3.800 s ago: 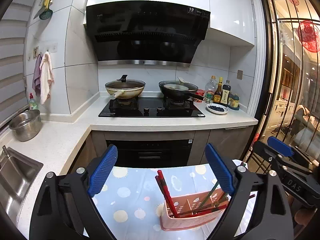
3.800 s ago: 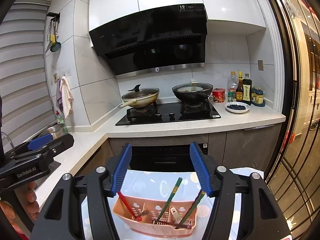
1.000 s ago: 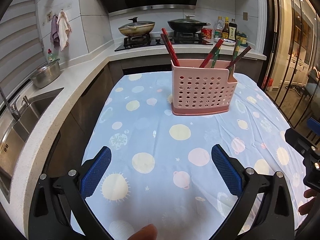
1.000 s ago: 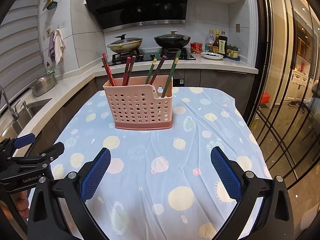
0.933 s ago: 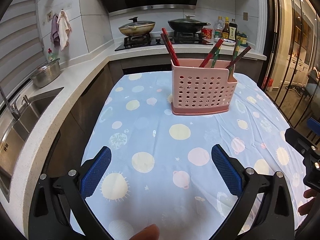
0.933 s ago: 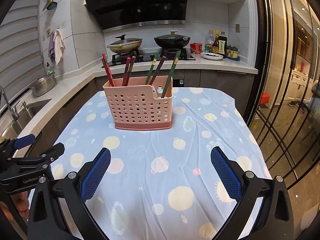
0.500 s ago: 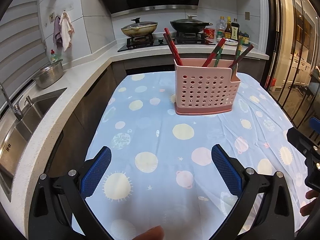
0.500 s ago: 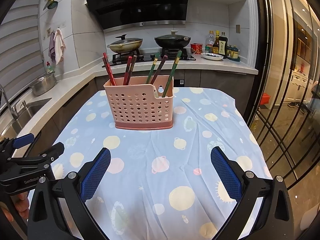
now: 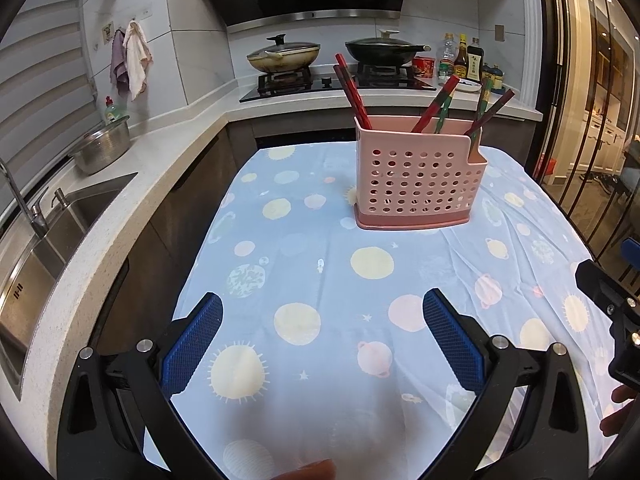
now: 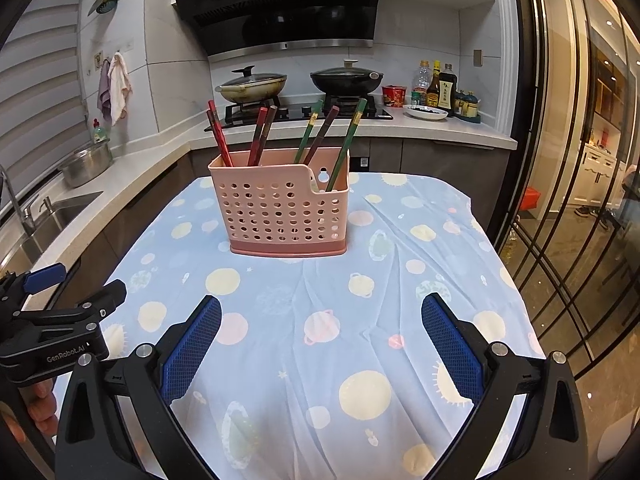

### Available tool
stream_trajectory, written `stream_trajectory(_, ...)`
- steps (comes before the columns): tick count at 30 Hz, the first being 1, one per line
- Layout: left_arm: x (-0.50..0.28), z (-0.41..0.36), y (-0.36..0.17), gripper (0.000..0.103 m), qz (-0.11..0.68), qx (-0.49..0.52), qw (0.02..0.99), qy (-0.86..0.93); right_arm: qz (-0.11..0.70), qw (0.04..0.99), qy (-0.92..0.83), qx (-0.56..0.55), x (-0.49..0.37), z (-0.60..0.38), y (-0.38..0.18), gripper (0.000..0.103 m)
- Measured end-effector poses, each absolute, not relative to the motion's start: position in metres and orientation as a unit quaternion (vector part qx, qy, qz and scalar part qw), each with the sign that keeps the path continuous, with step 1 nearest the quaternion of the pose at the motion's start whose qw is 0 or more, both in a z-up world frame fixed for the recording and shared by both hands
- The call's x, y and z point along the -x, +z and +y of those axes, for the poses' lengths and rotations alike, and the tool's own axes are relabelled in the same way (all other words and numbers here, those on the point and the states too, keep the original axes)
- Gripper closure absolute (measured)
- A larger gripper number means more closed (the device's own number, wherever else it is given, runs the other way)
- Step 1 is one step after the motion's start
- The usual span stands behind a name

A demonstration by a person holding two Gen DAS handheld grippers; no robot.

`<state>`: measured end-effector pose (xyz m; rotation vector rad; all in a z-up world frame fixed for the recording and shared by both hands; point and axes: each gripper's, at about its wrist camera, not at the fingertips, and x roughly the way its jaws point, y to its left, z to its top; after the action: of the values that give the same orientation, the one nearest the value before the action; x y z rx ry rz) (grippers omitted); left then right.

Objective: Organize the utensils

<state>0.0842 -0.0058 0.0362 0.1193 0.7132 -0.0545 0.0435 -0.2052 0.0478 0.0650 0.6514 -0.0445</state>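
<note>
Pulled both grippers back from the basket (image 10: 286, 210) to the table's near edge. Left gripper (image 9: 320, 344) and right gripper (image 10: 322, 346) wide, empty. Chopsticks (image 10: 348, 142) all in the basket, mid-table toward the far edge. Looks done.

We read just one marking — "GenRobot.AI" in white letters on the black body of the left tongs (image 10: 64, 312). Bottle labels by the stove are too small to read.
</note>
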Motion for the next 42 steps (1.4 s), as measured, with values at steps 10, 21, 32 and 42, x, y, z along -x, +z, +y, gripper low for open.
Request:
stream_trajectory(10,-0.0851,-0.0052,0.0351,0.007,0.349,-0.057,0.935,-0.029,0.321,0.946,-0.021,-0.033,-0.0445,-0.206,0.047,0.006)
stream_trajectory(21,-0.0872,-0.0048,0.0327,0.007,0.352,-0.051,0.934,-0.03,0.323,0.945,-0.023,-0.034,-0.0455,-0.2066,0.0458,0.006)
stream_trajectory(32,-0.0871,-0.0037,0.0334,0.007,0.349,-0.052,0.935,-0.029,0.325,0.945,-0.024,-0.033,-0.0477,-0.2059,0.0447,0.006)
stream_trajectory(42,-0.0877,-0.0026,0.0353,0.007,0.35,-0.051,0.935,-0.028,0.326,0.944,-0.026,-0.032,-0.0474,-0.2032,0.0433,0.006)
